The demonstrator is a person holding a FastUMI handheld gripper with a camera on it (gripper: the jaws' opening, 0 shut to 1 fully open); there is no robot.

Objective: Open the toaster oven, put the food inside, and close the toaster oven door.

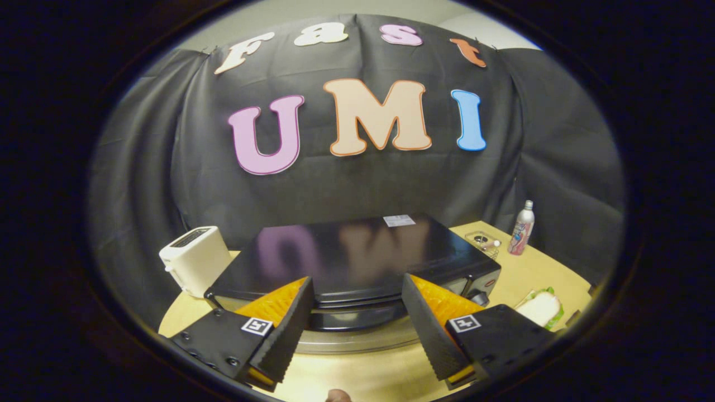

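Gripper [356, 298] is hovering above the front edge of the toaster oven [357, 262], fingers spread wide apart and gripping nothing; the oven's glossy black top is lying just ahead of and between them, its door handle [352, 318] showing in the gap. Oven is sitting on a light wooden table [525, 276], door looking closed. Food, a sandwich [540, 307], is lying to the oven's right beyond the right finger; a white toaster [192, 259] is standing left, a spray can [521, 229] far right
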